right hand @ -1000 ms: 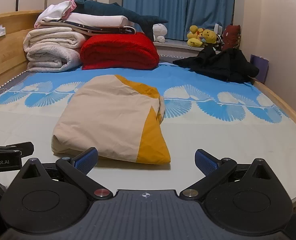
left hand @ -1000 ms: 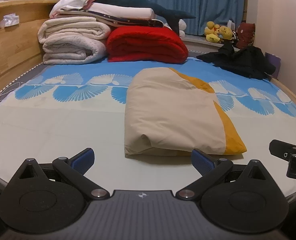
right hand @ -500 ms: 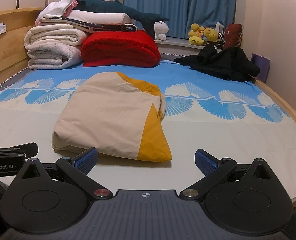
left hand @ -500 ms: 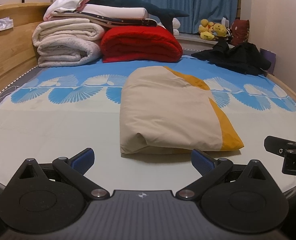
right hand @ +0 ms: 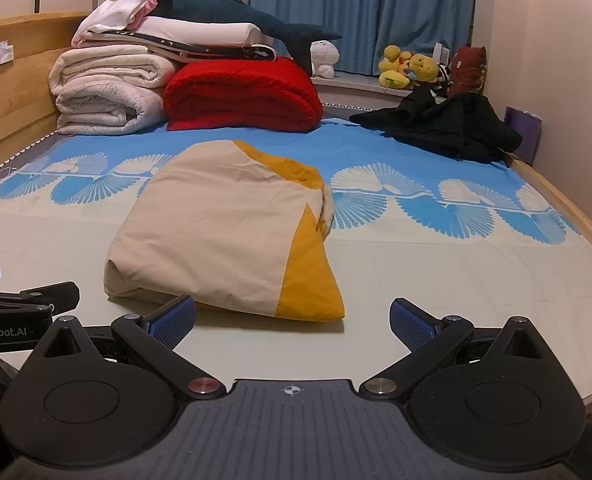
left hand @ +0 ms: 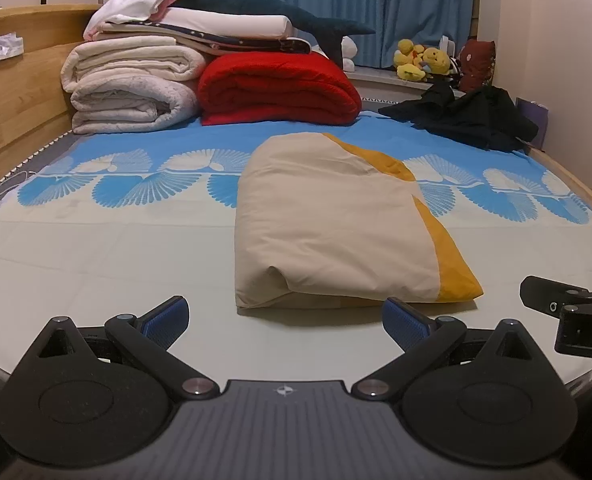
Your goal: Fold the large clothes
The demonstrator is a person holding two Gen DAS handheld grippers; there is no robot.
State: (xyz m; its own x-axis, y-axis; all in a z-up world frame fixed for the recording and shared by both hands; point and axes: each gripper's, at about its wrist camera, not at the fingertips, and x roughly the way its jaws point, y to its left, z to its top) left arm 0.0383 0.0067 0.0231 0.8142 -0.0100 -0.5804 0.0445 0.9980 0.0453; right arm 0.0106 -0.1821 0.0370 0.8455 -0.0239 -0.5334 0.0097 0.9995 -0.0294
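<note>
A beige and mustard-yellow garment lies folded into a thick rectangle on the bed, its near edge just beyond my fingers; it also lies ahead and left in the right wrist view. My left gripper is open and holds nothing, hovering over the sheet in front of the fold. My right gripper is open too, near the garment's yellow corner. Each gripper shows at the edge of the other's view: the right gripper and the left gripper.
The bed sheet is pale near me, blue-patterned farther off. Stacked white quilts and a red blanket lie at the headboard end, a black garment at the far right. A wooden bed rail runs along the right side.
Both grippers stay open and drift slightly; the left wrist view has shifted so the garment sits a little lower and more central. The garment itself has not moved.
</note>
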